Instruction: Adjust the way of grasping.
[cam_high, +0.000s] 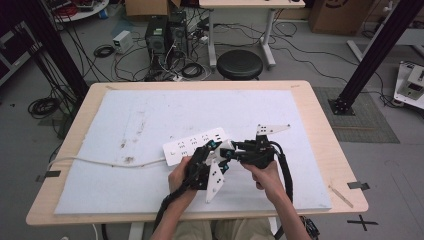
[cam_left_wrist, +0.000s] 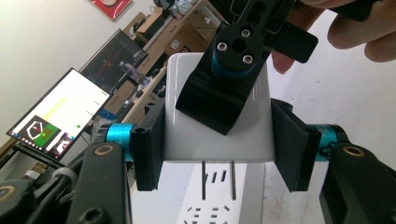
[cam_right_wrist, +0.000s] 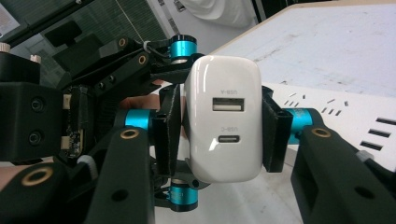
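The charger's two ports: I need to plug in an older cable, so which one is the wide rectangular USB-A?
On the white charger, it's the USB-A port, the wide rectangular upper one; the USB-C port below is a small rounded slot.

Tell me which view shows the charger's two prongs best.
The left gripper view: both prongs stick out of the white charger toward the power strip, clear between the jaws. The right gripper view shows the charger's port face instead. In the high view the charger is a small white patch between the grippers.
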